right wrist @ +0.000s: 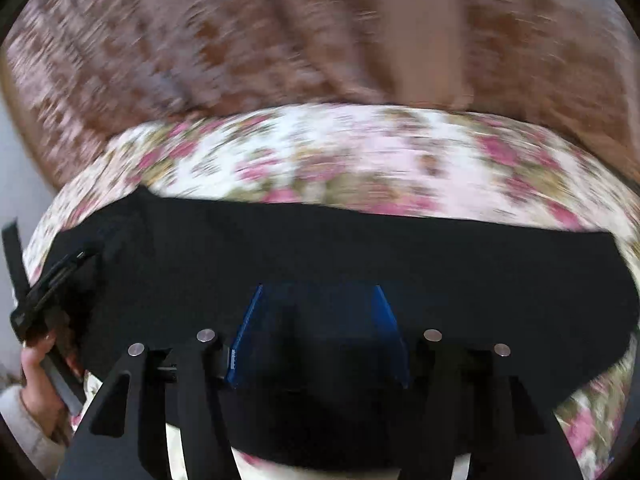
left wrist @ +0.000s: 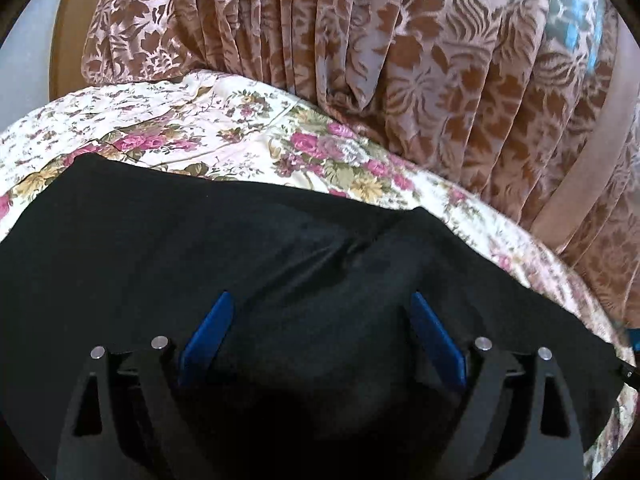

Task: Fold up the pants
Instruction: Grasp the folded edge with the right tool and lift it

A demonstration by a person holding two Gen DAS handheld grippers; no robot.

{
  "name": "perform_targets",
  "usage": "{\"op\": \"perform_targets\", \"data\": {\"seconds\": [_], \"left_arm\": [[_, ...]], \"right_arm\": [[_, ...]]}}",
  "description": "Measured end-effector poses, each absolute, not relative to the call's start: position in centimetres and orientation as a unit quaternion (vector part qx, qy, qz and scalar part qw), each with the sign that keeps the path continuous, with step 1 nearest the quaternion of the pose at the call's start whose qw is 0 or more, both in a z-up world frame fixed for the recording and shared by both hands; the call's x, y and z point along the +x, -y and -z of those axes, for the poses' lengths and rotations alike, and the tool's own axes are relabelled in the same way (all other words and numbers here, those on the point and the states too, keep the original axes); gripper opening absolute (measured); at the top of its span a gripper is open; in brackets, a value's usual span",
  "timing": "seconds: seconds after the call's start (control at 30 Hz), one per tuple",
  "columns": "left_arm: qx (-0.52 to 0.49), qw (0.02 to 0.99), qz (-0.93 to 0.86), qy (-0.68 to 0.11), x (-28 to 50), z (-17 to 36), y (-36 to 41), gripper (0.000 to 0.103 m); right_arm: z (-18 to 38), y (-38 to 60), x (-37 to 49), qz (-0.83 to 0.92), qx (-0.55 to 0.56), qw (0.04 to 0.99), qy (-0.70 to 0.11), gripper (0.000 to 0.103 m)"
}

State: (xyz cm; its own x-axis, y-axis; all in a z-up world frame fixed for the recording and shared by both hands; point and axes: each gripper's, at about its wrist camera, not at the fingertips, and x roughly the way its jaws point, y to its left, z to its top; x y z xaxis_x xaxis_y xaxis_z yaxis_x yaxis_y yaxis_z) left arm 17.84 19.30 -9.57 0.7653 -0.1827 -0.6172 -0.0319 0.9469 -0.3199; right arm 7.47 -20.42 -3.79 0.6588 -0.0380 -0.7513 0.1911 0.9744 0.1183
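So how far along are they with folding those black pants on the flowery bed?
Done, it seems: the black pants lie as a flat, compact band on the floral bedspread, so at least one fold looks made. In hand: nothing; the left gripper and right gripper both stand open above the cloth. Left: I cannot tell whether another fold or some smoothing follows.

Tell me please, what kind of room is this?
Probably a bedroom at home: black pants lie on a flower-printed bedsheet, and a long brown patterned curtain hangs right behind it.
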Motion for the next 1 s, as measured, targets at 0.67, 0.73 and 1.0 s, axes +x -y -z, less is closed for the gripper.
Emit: {"op": "perform_targets", "data": {"seconds": [0.67, 0.73, 1.0], "left_arm": [[-0.162, 0.927, 0.043, -0.337, 17.7, 10.0, -19.2, 0.091], [-0.163, 0.926, 0.043, -0.337, 17.8, 10.0, -19.2, 0.092], [-0.162, 0.926, 0.043, -0.338, 17.8, 10.1, -19.2, 0.092]], "right_arm": [[8.8, 39.8, -1.2, 0.302, 0.371, 0.774, -0.415, 0.062], [8.9, 40.2, -0.9, 0.304, 0.381, 0.774, -0.404, 0.062], [8.3, 40.2, 1.4, 0.319, 0.319, 0.803, -0.390, 0.037]]}}
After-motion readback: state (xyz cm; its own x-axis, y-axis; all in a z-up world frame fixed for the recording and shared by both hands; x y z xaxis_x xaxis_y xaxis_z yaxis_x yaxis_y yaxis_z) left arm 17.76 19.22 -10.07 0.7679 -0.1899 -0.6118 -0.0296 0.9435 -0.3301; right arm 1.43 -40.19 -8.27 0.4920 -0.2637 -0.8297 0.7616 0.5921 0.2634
